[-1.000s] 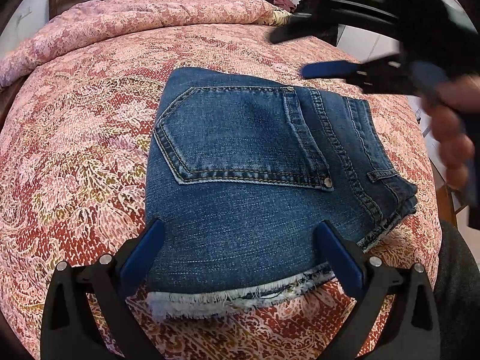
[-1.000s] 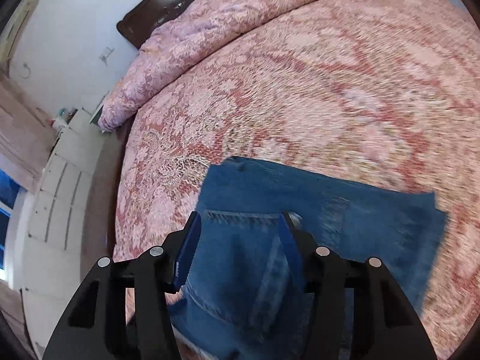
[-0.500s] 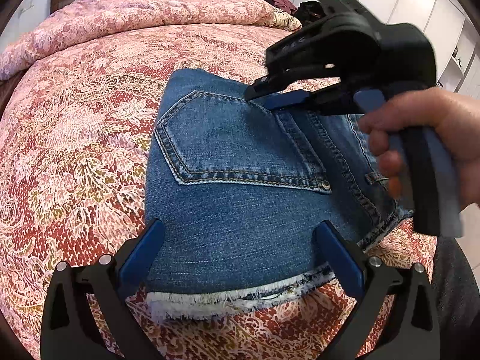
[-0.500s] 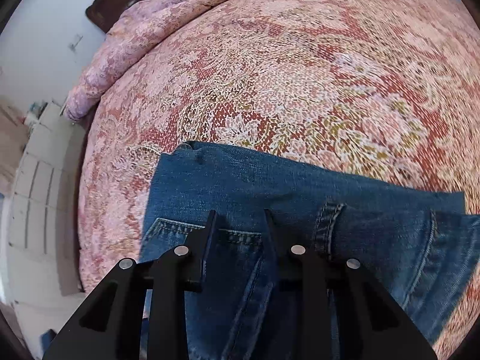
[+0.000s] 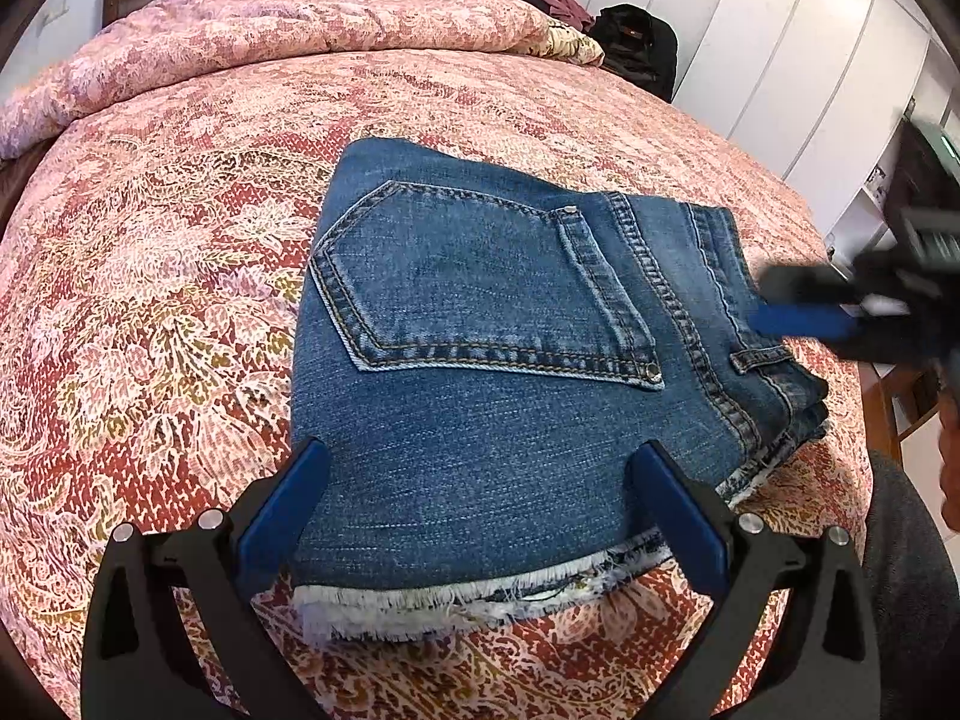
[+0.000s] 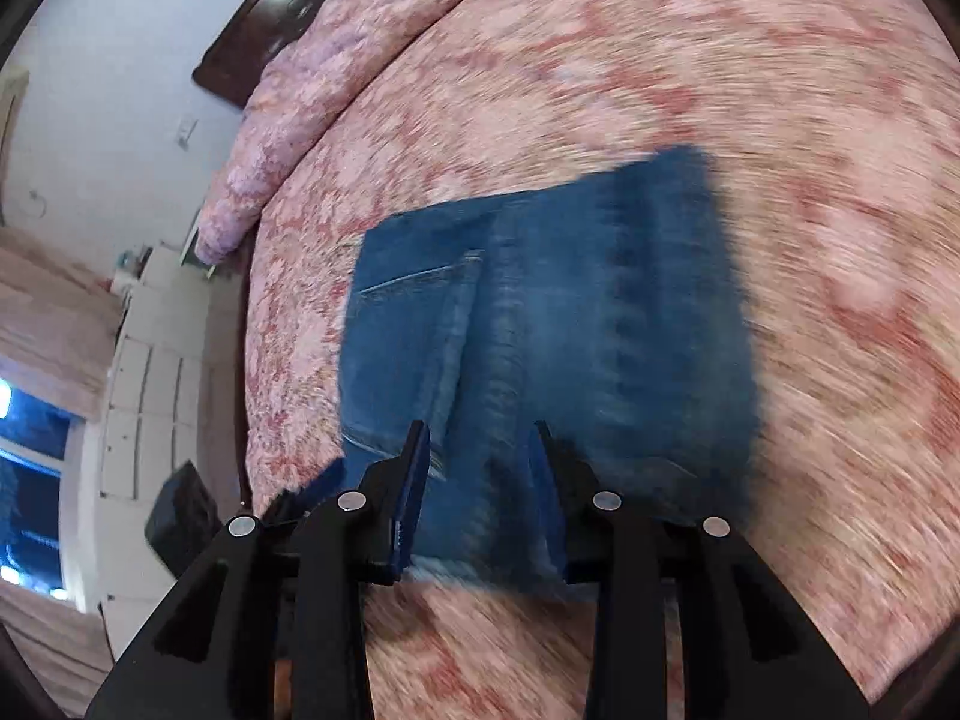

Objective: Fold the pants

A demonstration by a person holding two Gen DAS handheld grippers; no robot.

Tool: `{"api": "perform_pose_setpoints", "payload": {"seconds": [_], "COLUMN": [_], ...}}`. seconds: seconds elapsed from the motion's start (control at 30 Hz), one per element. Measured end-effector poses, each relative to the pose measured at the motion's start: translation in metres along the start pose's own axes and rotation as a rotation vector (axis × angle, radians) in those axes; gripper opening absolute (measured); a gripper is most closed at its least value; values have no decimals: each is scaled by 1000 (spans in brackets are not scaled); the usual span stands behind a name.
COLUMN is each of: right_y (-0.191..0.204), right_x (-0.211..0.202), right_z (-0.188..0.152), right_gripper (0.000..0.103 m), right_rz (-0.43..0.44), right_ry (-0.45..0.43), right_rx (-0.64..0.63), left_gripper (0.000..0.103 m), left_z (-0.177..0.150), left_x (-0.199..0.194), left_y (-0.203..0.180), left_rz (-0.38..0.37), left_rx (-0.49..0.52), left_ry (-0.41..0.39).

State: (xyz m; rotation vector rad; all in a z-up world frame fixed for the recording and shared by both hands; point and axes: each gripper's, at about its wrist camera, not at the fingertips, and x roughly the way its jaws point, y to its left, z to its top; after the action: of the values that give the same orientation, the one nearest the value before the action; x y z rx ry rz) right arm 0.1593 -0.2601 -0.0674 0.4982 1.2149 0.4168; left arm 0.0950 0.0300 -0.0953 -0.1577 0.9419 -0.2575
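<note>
Left gripper (image 5: 474, 510) spread wide, straddling frayed hem of folded pants (image 5: 510, 360), holding nothing; likely squaring the bundle. Right gripper (image 6: 480, 498) partly open, empty, at the pants' waistband side. Pants lie mid-bedspread (image 5: 150, 300), pocket up.
</note>
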Motion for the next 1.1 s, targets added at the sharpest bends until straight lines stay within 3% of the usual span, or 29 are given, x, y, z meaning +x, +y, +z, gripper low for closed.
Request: {"api": "perform_pose_setpoints", "payload": {"seconds": [0.1, 0.13, 0.17, 0.3, 0.47, 0.63, 0.73, 0.77, 0.8, 0.83, 0.9, 1.03, 1.1], "right_y": [-25, -34, -47, -75, -74, -68, -67, -63, -57, -52, -38, -8, -1], "right_x": [-28, -34, -40, -45, -37, -25, -10, -5, -1, 2, 1, -18, -33], "right_z": [-15, -20, -27, -44, -47, -39, -33, -32, -30, -29, -25, -19, -16], "right_gripper": [37, 49, 52, 52, 52, 52, 52, 48, 38, 17, 13, 11, 11], "right_rz": [-32, -29, -16, 102, 196, 182, 117, 96, 69, 56, 15, -34, -39], "right_ry": [-44, -52, -58, -79, -92, -72, -35, -24, -23, -16, -20, -54, -81], "right_rx": [55, 87, 135, 253, 264, 236, 213, 175, 133, 101, 11, -167, -208], "left_gripper": [101, 101, 101, 101, 101, 101, 101, 101, 101, 101, 101, 101, 101], "left_z": [-1, -1, -1, -3, -6, -9, -8, -9, -9, -8, -6, -5, -5], "left_x": [-4, -4, -5, -3, -4, -7, -8, -10, -12, -16, -24, -48, -60], "left_y": [3, 3, 2, -3, -5, -8, -7, -7, -5, -1, 10, 49, 60], "left_rz": [-15, -16, -14, 8, 10, 13, 10, 4, -5, -27, -95, -342, -446], "left_rx": [-12, -13, -10, 13, 17, 19, 16, 11, 2, -19, -82, -309, -366], "left_ry": [-6, -7, -7, -7, -13, -16, -19, -21, -24, -31, -53, -134, -188]}}
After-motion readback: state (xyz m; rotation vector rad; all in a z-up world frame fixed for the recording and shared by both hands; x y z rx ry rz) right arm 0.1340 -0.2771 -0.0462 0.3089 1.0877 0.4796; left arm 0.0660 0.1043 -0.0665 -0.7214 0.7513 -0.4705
